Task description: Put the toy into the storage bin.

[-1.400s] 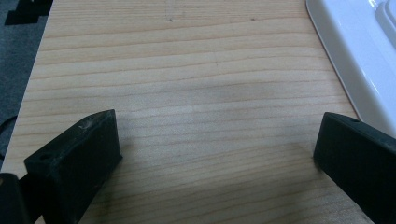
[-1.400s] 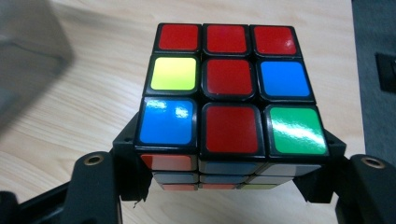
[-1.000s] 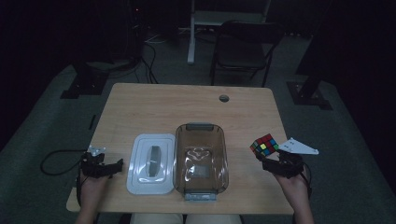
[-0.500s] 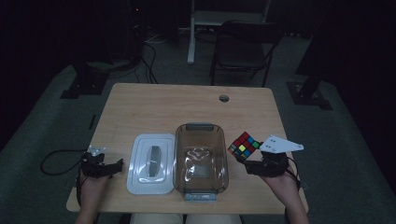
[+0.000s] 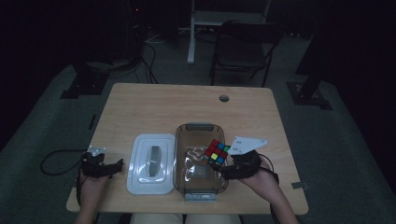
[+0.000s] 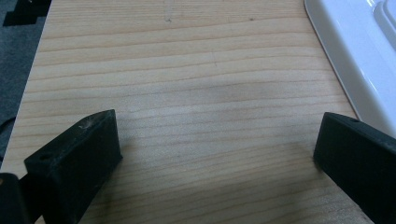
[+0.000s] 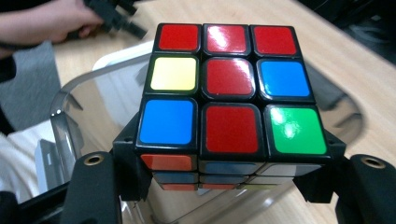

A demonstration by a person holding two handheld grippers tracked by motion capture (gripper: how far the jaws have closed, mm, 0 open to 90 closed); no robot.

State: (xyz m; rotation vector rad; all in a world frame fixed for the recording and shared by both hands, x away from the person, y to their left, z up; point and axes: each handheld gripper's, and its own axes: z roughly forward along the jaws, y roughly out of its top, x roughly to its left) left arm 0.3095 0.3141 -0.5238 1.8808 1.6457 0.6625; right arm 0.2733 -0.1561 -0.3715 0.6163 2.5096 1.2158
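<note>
A scrambled puzzle cube (image 5: 216,153) (image 7: 229,98) is held by my right gripper (image 5: 223,169) (image 7: 228,175), shut on its sides, above the right rim of a clear brownish container (image 5: 187,140) (image 7: 70,93). The container stands open at the table's front middle. Its white lid (image 5: 152,163) (image 6: 359,56) lies flat just to its left. My left gripper (image 5: 117,164) (image 6: 215,154) rests open on the bare wood left of the lid, with nothing between its fingers.
The wooden table (image 5: 187,107) has a round cable hole (image 5: 224,98) near its far edge. A chair (image 5: 243,51) and a desk leg stand beyond it on the dark floor. A cable (image 5: 56,156) trails off the table's left side.
My right gripper has carried the cube leftward from the table's right edge to over the container's right rim. The left gripper has stayed put.
</note>
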